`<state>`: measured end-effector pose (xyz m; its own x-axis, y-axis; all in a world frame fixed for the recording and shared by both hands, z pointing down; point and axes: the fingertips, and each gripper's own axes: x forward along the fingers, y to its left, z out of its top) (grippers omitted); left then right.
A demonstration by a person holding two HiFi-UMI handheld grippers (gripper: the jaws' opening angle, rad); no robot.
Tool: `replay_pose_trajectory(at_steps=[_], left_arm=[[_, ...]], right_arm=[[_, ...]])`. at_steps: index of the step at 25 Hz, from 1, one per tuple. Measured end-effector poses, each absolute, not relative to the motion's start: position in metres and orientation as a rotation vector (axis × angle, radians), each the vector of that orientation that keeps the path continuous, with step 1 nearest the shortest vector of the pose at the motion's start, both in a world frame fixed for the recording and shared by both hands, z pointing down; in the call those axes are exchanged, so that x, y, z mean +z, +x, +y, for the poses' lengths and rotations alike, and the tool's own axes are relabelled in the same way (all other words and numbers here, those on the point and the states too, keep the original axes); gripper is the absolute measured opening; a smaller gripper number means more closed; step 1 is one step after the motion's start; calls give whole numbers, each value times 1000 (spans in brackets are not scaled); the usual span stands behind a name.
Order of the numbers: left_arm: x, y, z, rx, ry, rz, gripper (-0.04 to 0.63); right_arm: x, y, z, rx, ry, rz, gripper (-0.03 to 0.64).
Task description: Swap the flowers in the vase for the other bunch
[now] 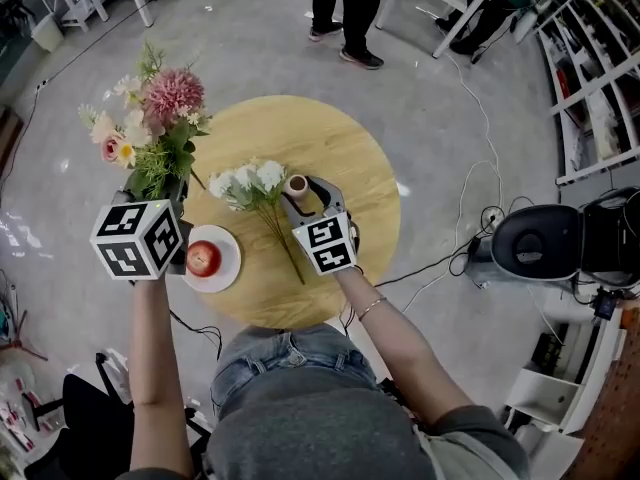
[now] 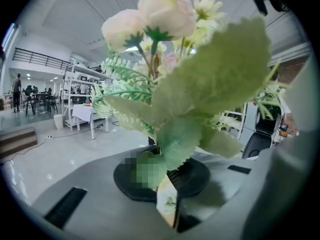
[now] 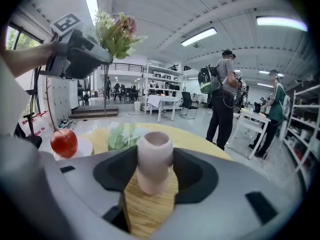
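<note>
While aloft, left gripper beside table.

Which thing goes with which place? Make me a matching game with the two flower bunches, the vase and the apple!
1. pink bunch
2. white bunch
3. vase
4. apple

A. on the white plate
B. between the fingers of the right gripper
C. lying on the table
D. held up by the left gripper

Pairs: 1-D, 2-C, 3-B, 4-A.

Red apple on white plate, near-left part of round wooden table. Person standing beyond table. White shelving far right.
</note>
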<state>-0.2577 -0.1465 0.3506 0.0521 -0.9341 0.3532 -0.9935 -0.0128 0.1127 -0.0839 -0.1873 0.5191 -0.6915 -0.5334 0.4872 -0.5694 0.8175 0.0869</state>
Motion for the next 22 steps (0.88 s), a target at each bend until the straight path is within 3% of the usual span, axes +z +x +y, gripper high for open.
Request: replay_pose_trajectory(at_steps=[8, 22], left_arm=[[397, -289, -140, 403, 1890, -1957, 41], [468, -271, -189, 731, 1873, -1800, 41]], right_arm=[[516, -91, -186, 85, 814, -2497, 232], [516, -88, -184, 83, 815, -2488, 232]])
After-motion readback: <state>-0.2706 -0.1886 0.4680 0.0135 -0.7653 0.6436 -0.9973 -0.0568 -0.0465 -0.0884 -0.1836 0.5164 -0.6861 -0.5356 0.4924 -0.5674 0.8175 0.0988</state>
